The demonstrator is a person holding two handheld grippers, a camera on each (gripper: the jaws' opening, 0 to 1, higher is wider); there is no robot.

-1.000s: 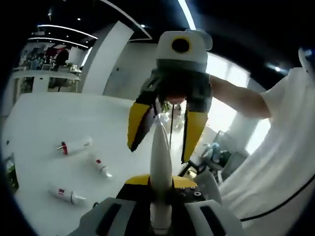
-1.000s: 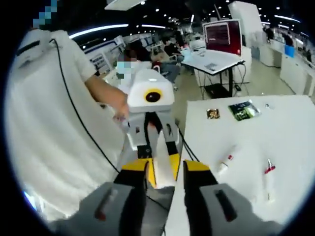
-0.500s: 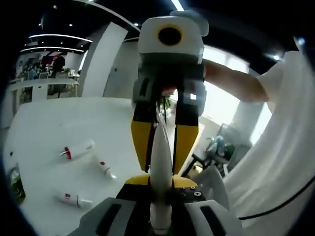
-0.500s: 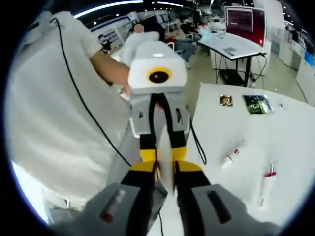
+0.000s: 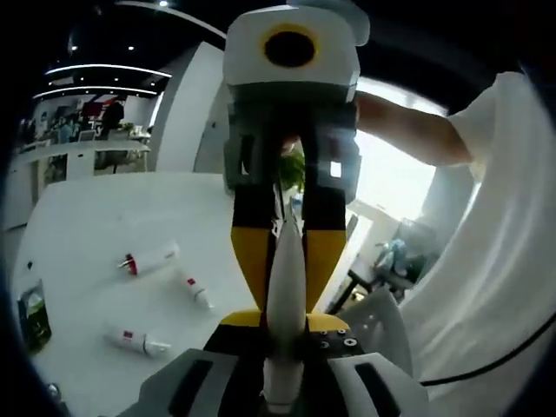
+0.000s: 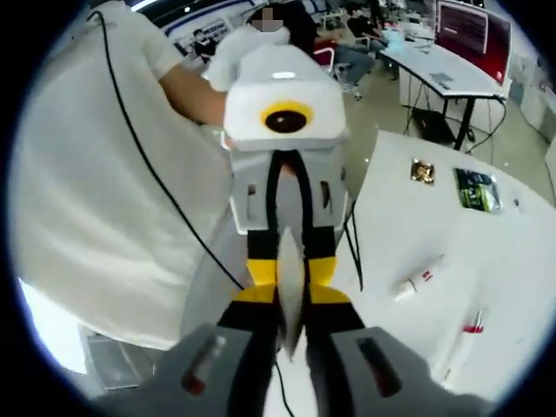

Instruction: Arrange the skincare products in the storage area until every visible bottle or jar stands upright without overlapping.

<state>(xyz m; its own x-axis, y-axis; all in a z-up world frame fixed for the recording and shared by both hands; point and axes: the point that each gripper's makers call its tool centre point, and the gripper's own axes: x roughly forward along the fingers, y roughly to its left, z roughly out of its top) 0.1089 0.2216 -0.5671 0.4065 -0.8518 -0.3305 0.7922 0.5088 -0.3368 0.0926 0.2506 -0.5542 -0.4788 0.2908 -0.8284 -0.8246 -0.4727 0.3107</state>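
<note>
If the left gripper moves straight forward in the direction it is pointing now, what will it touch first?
Most likely the right gripper. It faces the left gripper head-on, and both sets of jaws appear closed on the same white tube, one at each end. Depth is unclear, but nothing else lies between them.

my left gripper (image 5: 284, 326) has a grey moulded body with dark slots, and its jaws carry yellow bands over black near the tips. a small plate with dark screw holes sits just right of them. the right gripper (image 5: 287, 252), seen from the left gripper view, has a pale grey housing, black jaw arms and long yellow finger pads (image 5: 251, 261). a thin black cable runs down between its arms. i wear a loose white short-sleeved shirt (image 6: 78, 200), with a thin black cable (image 6: 161, 187) trailing across it.
</note>
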